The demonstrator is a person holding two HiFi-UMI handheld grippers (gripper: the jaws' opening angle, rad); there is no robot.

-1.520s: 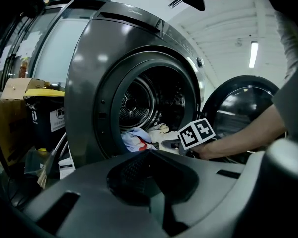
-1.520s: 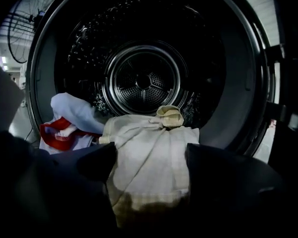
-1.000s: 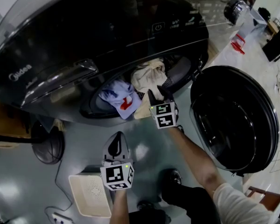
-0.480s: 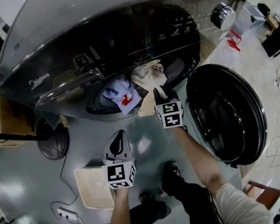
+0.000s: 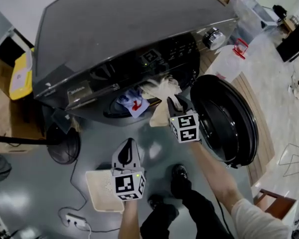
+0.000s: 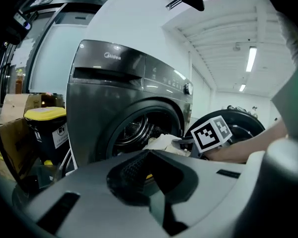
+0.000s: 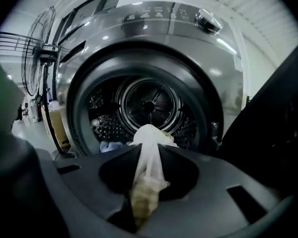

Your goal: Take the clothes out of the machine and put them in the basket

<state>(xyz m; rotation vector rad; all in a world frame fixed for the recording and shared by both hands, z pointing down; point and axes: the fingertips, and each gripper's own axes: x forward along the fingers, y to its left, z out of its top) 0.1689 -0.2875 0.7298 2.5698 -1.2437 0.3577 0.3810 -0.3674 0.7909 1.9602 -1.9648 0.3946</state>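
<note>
Two grippers: my right gripper [image 5: 175,102] has just closed, pinching the cloth [image 5: 159,89] at the machine [image 5: 129,29]; left gripper [image 5: 128,144] pressed together, empty.

Under me the glossy grey floor [image 5: 97,146] carries the washing machine [image 5: 129,39], a black fan [image 5: 64,146] beside it, the pale basket [image 5: 100,190] near my shoes [image 5: 180,177], and a power strip [image 5: 75,220].
</note>
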